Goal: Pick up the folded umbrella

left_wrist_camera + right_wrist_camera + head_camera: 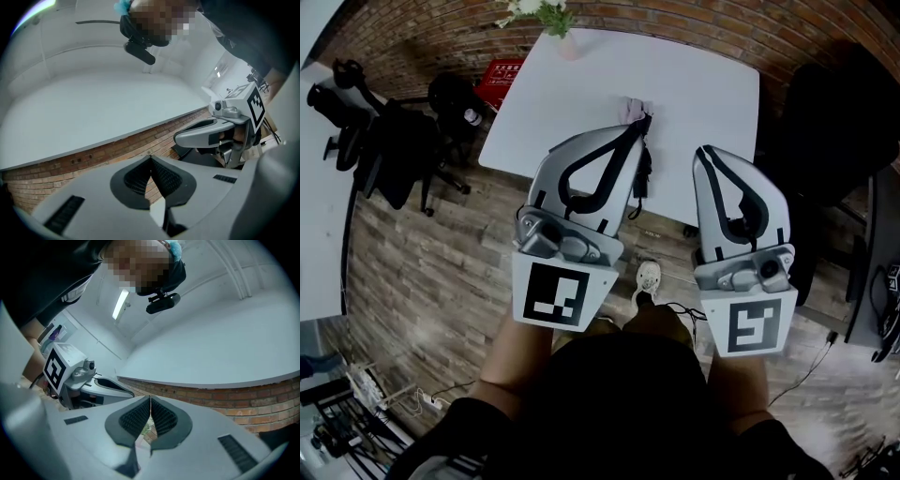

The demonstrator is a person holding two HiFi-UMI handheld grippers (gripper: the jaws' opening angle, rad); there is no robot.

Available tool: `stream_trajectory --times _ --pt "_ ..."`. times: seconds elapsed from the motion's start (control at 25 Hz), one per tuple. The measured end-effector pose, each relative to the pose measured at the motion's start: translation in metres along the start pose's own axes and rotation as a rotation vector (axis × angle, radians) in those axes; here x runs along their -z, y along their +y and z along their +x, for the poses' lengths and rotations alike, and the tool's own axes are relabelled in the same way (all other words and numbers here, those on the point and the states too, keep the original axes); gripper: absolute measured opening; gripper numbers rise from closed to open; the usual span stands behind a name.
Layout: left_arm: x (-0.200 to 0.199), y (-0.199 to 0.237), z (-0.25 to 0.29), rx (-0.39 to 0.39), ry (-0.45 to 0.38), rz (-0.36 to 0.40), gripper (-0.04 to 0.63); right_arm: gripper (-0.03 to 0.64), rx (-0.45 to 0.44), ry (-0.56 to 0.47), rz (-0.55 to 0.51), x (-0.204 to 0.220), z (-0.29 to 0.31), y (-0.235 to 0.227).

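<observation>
Bench: white rectangular bench (pixel 694 84) stands on a wood-plank floor (pixel 431 281), with a pale vase of white flowers (pixel 551 19) at its far edge.
Left gripper: grey-and-black two-jaw left gripper (pixel 643 120), with a square-marker cube at its rear, is held in the air in front of the person. Its jaws are pressed together with nothing between them.
Right gripper: matching grey-and-black right gripper (pixel 701 150) is just beside the left one, jaws likewise closed and empty. In the head view its tip lies over the bench top.
Umbrella: pale pink folded umbrella (pixel 631 109) lies at the near edge of the bench, with a dark part hanging over that edge. The left gripper's tip overlaps it in the head view; whether they touch cannot be told.
Surroundings: black office chair (pixel 394 150) is left of the bench, and a red brick wall (pixel 722 23) is beyond it.
</observation>
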State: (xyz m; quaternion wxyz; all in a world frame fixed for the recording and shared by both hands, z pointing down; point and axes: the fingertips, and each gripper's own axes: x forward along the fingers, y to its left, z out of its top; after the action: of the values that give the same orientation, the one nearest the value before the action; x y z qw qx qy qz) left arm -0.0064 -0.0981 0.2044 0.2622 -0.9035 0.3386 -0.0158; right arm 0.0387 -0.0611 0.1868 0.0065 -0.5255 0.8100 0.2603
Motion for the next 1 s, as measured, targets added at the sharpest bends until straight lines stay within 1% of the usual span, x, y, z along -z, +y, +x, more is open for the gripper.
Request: stream_trajectory --times 0.2,0.44,0.68,1.0 --pt "0.009 0.003 0.023 -0.010 0.015 0.009 0.012 0.031 -0.011 -0.004 0.016 0.017 0.010 -0.019" --pt "0.014 0.006 0.046 -0.019 0.027 0.018 0.012 0.031 -0.032 -0.022 0.015 0.025 0.023 -0.036" --pt "0.015 0.008 0.061 -0.037 0.025 0.026 0.012 0.031 -0.054 -0.033 0.014 0.034 0.031 -0.047" --pt "0.009 0.007 0.071 -0.043 0.007 0.037 0.012 0.031 -0.063 -0.059 0.005 0.032 0.031 -0.057"
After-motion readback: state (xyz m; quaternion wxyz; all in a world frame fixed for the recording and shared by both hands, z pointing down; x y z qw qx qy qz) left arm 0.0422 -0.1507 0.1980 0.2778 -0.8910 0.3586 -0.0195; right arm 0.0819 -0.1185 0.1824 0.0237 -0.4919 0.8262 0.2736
